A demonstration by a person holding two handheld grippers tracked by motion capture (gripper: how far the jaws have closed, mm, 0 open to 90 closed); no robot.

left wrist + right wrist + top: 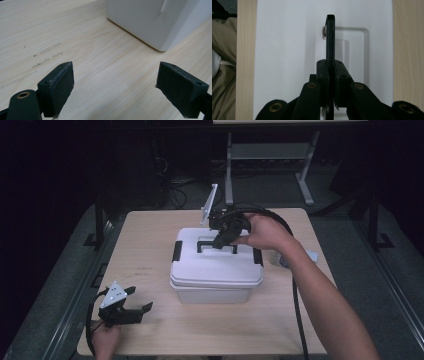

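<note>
Right hand-held gripper [330, 82] clamps the black handle [330, 37], raised upright, long axis across the white box [215, 267]; left hand-held gripper [115, 87] released.

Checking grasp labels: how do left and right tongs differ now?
Left tongs are open, holding nothing; right tongs are shut on the handle of the box. Left sits low over the table near its front edge; right is above the box lid. Both have black jaws.

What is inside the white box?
Cannot tell: the lid covers the box. On top, the right tongs are shut on the black handle, raised from its recess.
</note>
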